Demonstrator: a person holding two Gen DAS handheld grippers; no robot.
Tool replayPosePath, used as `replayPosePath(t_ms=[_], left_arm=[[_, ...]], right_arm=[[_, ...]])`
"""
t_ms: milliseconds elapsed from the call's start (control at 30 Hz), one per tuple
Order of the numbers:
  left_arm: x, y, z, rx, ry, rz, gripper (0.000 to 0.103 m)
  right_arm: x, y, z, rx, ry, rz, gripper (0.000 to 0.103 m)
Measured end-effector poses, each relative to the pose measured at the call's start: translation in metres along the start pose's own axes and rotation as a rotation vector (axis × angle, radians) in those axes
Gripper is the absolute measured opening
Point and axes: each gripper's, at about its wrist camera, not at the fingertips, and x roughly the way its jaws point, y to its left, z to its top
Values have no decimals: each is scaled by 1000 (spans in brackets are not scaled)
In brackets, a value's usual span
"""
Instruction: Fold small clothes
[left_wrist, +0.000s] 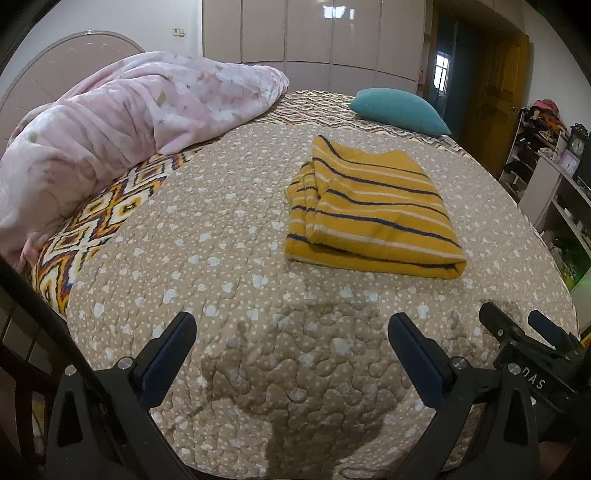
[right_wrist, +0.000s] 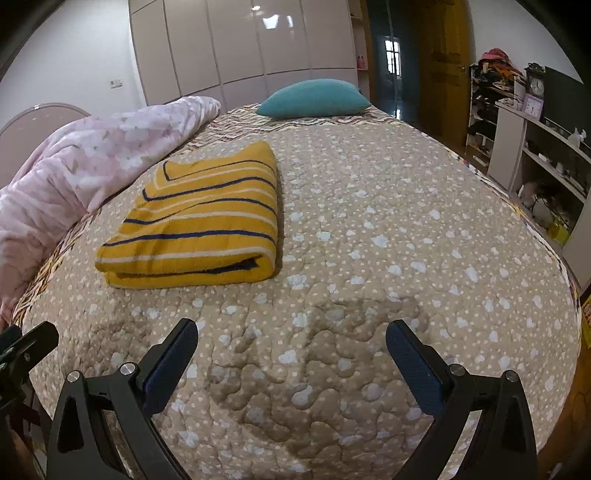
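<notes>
The quilted bedspread (left_wrist: 236, 266) fills everything ahead of both grippers. Far ahead and left lies a heaped pink duvet (left_wrist: 122, 122); far ahead, a teal pillow (right_wrist: 314, 98). The striped yellow garment (left_wrist: 369, 214) sits folded in a thick stack, ahead-right of the left gripper (left_wrist: 291, 332) and ahead-left of the right gripper (right_wrist: 291, 332), well apart from both. Both grippers hover with jaws spread wide, holding nothing. The fold looks essentially done. The risk now: a careless re-grab or nudge at the loose left-side layers could drag the soft stack open, since only its own weight holds it together.
</notes>
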Motion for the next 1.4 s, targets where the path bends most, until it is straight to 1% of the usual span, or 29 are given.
replayPosePath(t_ms=[133,433,700,833,1133,1400], left_arm=[[1,1,-1,-3,8,-2,103],[6,2,-2,-7,25,-13,103],[7,3,-3,-12,30,-12,103],[7,3,-3,-12,31,-12,103],[12,4,-7,-11,48,-15,103],[14,5,-8,-18,55,-23,103]], right_arm=[[2,0,0,-8,8,5,103],[0,7,0,-50,-9,-8,103],[-4,-1,4,-63,-38,-56,103],[-2,-4,4,-54,-28,-51,103],[-1,4,1,-93,-29,-57,103],[2,6,-1,-102,-18,-54,103]])
